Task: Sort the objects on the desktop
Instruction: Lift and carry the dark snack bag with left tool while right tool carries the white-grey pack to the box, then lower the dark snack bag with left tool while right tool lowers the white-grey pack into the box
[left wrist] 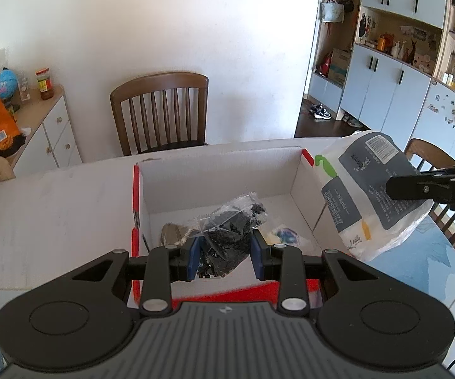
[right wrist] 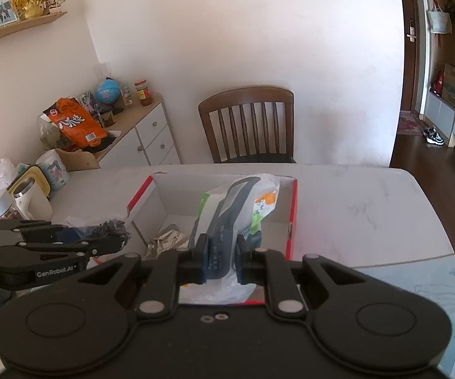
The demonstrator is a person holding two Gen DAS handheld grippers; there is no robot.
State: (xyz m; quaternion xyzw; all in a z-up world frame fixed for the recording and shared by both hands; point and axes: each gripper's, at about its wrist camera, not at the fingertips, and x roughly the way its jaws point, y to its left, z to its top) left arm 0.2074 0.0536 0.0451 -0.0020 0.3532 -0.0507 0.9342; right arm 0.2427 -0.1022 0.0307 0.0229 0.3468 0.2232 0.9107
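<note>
Left gripper (left wrist: 225,252) clenches a clear bag (left wrist: 227,237), right gripper (right wrist: 221,259) grasps tissues (right wrist: 236,214); both hover over the box (left wrist: 221,170), release likely next.

Left gripper (left wrist: 225,257) angled downward, blue pads (left wrist: 193,260) clamped on something between them, right gripper (right wrist: 221,260) off to its right, likewise tilted down, jaws pinched on its load
</note>
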